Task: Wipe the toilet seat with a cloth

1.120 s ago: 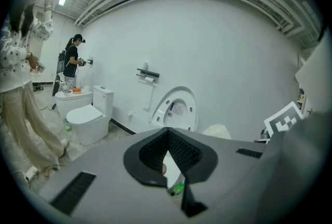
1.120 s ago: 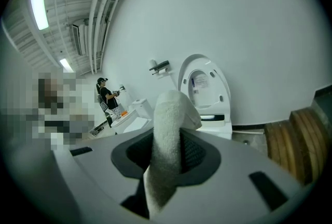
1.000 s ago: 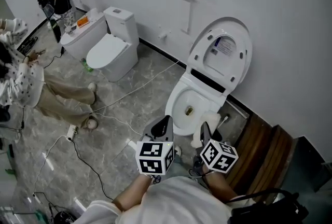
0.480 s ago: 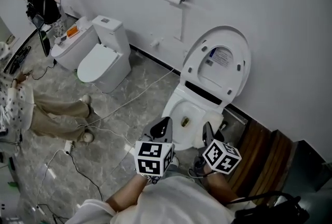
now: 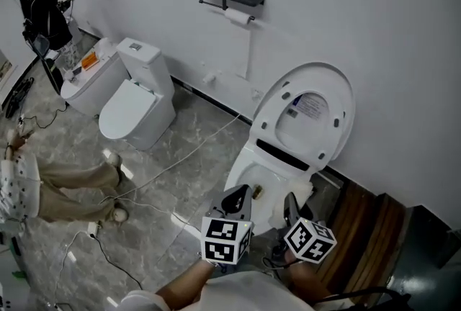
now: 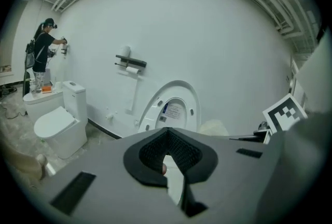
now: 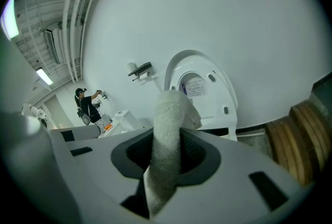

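grips the cloth [image 7: 167, 124] in the right hand-held gripper [image 7: 166, 153], a folded wad standing up past the clamped jaws, at the near right edge of the toilet bowl [image 5: 241, 165]. shows the left hand-held gripper [image 5: 238, 200] clenched on nothing, just to the left at the near rim. finds the toilet seat [image 5: 317, 75] tipped up on end on the far side of the bowl, straight ahead, long axis running up the wall; likely wants a forward, upward reach from the right, slightly the nearer.

Perhaps a test bathroom: several toilets [image 5: 137, 109], floor cables [image 5: 202, 142].
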`<state>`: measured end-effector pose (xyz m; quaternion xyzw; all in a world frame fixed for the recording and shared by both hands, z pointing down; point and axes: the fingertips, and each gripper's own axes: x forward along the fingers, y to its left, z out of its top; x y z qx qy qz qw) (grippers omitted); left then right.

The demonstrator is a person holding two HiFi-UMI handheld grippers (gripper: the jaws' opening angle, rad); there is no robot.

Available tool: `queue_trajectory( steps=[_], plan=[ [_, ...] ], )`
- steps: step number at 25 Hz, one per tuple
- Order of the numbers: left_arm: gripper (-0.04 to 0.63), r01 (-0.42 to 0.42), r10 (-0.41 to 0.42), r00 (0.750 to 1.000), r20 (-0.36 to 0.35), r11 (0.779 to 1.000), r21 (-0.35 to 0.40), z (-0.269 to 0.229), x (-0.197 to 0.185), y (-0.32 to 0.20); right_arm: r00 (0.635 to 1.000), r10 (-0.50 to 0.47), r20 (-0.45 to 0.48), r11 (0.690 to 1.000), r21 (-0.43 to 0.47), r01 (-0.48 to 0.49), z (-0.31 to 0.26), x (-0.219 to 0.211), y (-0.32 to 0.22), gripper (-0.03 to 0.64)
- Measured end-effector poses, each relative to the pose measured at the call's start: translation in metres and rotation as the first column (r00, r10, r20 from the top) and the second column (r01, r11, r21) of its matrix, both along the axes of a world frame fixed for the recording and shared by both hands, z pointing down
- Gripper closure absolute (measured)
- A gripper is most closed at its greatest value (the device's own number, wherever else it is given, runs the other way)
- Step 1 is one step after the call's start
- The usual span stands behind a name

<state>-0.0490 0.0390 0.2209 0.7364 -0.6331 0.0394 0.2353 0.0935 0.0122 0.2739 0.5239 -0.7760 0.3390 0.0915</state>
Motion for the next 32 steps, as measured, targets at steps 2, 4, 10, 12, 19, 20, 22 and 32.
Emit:
queue_trajectory(
  steps=[2, 4, 10, 12, 19, 20, 22, 32],
  plan=[
    [0.595, -0.047, 0.046, 0.999, -0.010, 0.999, -0.018, 0.011, 0.002, -0.011, 0.999, 0.039, -0.018, 0.999, -0.019, -0.039, 0.006, 0.000, -0.006, 0.517],
    [0.595, -0.075, 0.075, 0.997, -0.009, 0.997, -0.013, 0.010, -0.002, -0.024, 0.997, 0.066, -0.027, 0.998, -0.023, -0.066, 0.005, -0.004, -0.014, 0.517],
    [0.595, -0.117, 0.117, 0.993, -0.016, 0.993, 0.016, -0.003, -0.020, -0.072, 0.995, 0.102, -0.021, 0.994, 0.027, -0.102, -0.005, -0.019, -0.069, 0.517],
    [0.595, -0.132, 0.132, 0.991, -0.026, 0.991, 0.006, 0.001, -0.020, -0.085, 0.993, 0.116, -0.014, 0.993, 0.027, -0.115, -0.003, -0.018, -0.087, 0.517],
    [0.595, -0.178, 0.178, 0.984, -0.018, 0.984, 0.007, 0.021, -0.016, -0.137, 0.987, 0.159, -0.025, 0.985, 0.075, -0.157, 0.003, -0.010, -0.149, 0.517],
    [0.595, -0.191, 0.191, 0.981, -0.017, 0.982, 0.003, 0.025, -0.013, -0.143, 0.985, 0.173, -0.028, 0.982, 0.080, -0.170, 0.005, -0.006, -0.156, 0.517],
    [0.595, -0.215, 0.214, 0.976, -0.024, 0.977, -0.007, 0.033, -0.007, -0.155, 0.981, 0.193, -0.035, 0.978, 0.092, -0.189, 0.007, 0.000, -0.170, 0.517],
    [0.595, -0.285, 0.283, 0.957, -0.056, 0.958, -0.022, 0.052, 0.010, -0.196, 0.975, 0.223, -0.025, 0.958, 0.190, -0.214, -0.017, 0.003, -0.251, 0.517]
  ],
)
